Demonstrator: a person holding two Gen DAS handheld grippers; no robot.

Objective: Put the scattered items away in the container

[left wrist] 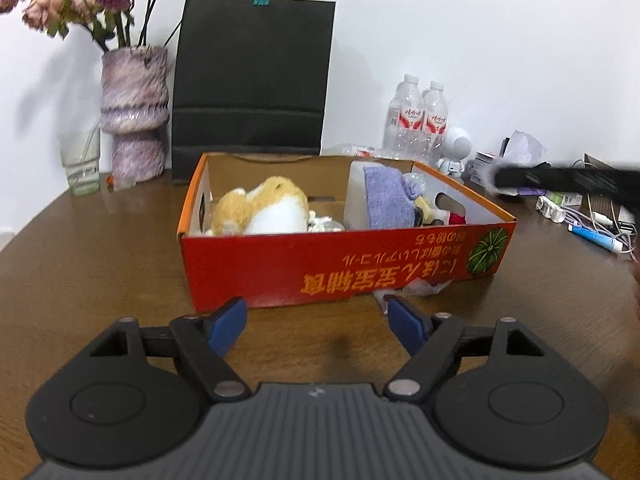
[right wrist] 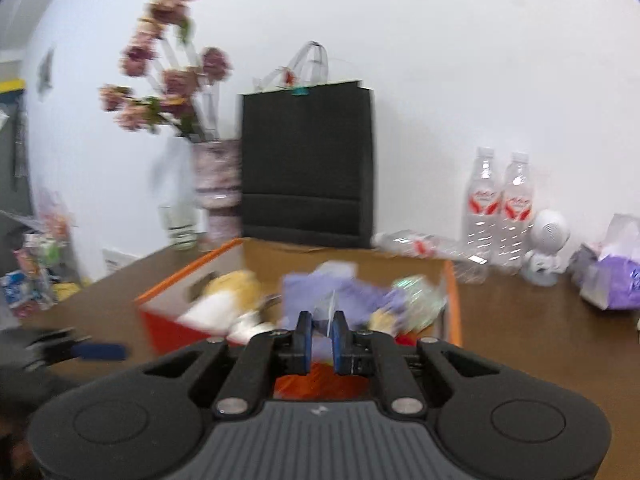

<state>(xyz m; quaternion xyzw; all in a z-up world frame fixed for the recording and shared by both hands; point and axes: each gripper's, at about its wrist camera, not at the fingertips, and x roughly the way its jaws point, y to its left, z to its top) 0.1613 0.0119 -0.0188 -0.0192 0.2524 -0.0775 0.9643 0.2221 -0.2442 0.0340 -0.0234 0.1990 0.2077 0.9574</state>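
An open red and orange cardboard box sits mid-table and holds a plush toy, a purple cloth and other small items. My left gripper is open and empty, low over the table just in front of the box. A crumpled clear wrapper lies by the box's front wall near its right finger. My right gripper hovers over the box, its jaws nearly closed on a thin clear plastic piece. That view is motion-blurred. The right gripper shows as a dark blur at the right in the left wrist view.
Behind the box stand a black paper bag, a purple vase of dried flowers, a glass, two water bottles and a white robot figure. Cables and small chargers lie at the right. A tissue pack sits far right.
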